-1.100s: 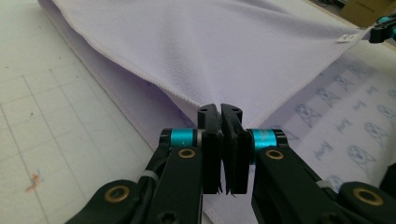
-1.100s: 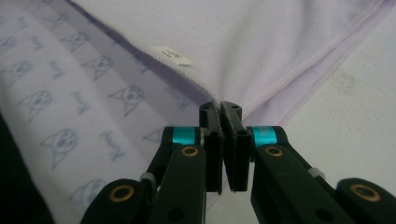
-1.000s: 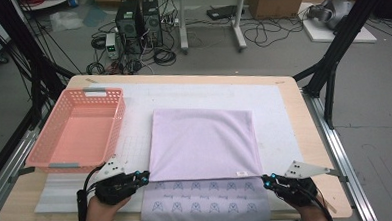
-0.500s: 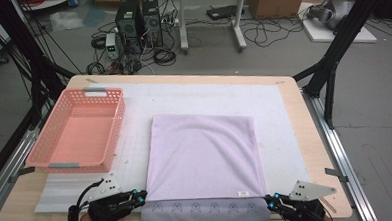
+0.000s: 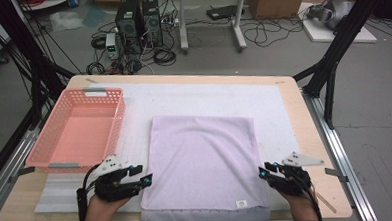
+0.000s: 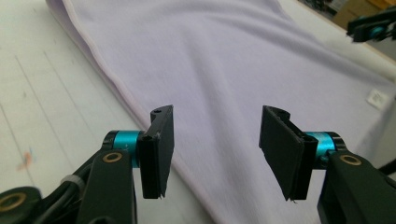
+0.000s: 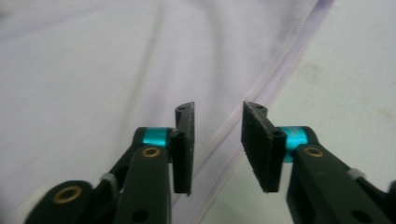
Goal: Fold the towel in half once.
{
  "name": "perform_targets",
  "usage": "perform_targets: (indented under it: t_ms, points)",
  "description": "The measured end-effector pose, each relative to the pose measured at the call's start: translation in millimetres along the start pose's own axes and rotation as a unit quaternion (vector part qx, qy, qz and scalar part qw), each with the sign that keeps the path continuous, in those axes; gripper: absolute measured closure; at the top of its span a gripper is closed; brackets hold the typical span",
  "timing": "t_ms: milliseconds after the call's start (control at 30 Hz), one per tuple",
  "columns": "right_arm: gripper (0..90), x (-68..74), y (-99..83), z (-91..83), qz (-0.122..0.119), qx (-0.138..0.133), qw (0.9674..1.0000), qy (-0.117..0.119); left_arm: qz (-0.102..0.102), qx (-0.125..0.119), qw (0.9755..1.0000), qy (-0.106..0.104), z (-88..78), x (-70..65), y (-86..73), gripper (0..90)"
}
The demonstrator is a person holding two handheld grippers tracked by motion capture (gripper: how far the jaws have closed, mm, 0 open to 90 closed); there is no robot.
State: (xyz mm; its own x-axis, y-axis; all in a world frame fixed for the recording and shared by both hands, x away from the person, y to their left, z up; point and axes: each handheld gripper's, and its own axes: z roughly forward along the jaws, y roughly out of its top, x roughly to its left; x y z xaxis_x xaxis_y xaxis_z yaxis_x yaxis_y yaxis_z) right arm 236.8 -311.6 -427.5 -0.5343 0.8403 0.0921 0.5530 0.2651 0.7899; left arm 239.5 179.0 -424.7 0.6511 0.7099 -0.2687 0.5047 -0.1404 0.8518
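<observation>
step: fold of lilac cloth (image 5: 202,163) just let go | L gripper (image 5: 146,180) & R gripper (image 5: 263,173) fingers just opening, nothing between, at lower-frame corners | next: prob. regrip side edges for 2nd fold

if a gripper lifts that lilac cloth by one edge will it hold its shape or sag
The lilac cloth would probably sag: it lies in soft folds and its near edge droops over the table rim. It looks thin and light, so a push likely bunches it.

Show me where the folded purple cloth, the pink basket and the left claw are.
purple cloth (image 5: 203,160), high view, middle of its top surface
pink basket (image 5: 121,111), high view, right wall
left claw (image 6: 215,140), left gripper view, midway between its fingertips
</observation>
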Motion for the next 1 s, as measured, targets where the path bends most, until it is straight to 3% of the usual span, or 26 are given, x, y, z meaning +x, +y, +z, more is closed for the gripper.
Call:
perform_targets:
  t_ms: [67,167,233,333,433,533,600,700,800,833,867,900,1000]
  points:
    - [69.3,-4.1,5.3,17.3,0.002,0.015,0.9996,-0.024,-0.008,-0.008,0.9999,0.005,7.2,3.2,5.7,44.8]
    - [72.9,-7.2,10.9,33.6,-0.002,0.025,0.9994,-0.026,-0.011,-0.010,0.9998,0.010,17.1,8.7,11.8,43.7]
    - [82.6,-7.5,12.9,39.8,-0.003,0.033,0.9992,-0.021,-0.014,-0.008,0.9998,0.011,23.0,12.8,14.3,43.5]
    - [90.0,-11.8,14.1,41.7,0.003,0.046,0.9989,-0.008,-0.012,-0.002,0.9999,0.012,31.7,19.8,17.5,43.6]
    - [90.0,-16.1,15.5,35.9,-0.013,0.051,0.9983,-0.027,-0.015,0.003,0.9998,0.015,40.6,26.6,20.3,43.8]
    - [90.0,-26.5,14.4,26.0,0.004,0.042,0.9988,-0.025,-0.014,0.003,0.9998,0.016,47.8,31.4,24.6,43.9]
    - [88.3,-30.4,14.7,23.6,0.018,0.012,0.9997,0.010,-0.005,0.002,0.9997,0.024,52.8,33.4,28.4,44.1]
    - [68.3,-25.1,20.4,33.8,0.017,0.012,0.9998,0.003,0.006,-0.006,0.9994,0.033,58.6,35.1,33.3,44.3]
    - [67.0,-20.1,22.7,51.8,0.002,0.039,0.9993,-0.002,0.014,-0.018,0.9988,0.043,61.9,37.8,33.8,44.3]
    - [70.3,-17.6,22.9,56.5,-0.006,0.046,0.9989,-0.002,0.013,-0.017,0.9986,0.049,63.0,39.6,33.6,44.1]
    - [84.0,-15.5,24.3,57.7,-0.015,0.046,0.9988,-0.003,0.013,-0.016,0.9985,0.051,63.5,40.8,33.7,43.8]
    - [85.1,-15.5,25.4,58.5,-0.023,0.048,0.9986,0.003,0.012,-0.014,0.9984,0.053,63.6,42.1,34.2,43.5]
    - [87.1,-11.7,28.6,58.3,-0.046,0.057,0.9972,-0.013,0.012,-0.020,0.9982,0.056,62.8,42.7,35.5,43.1]
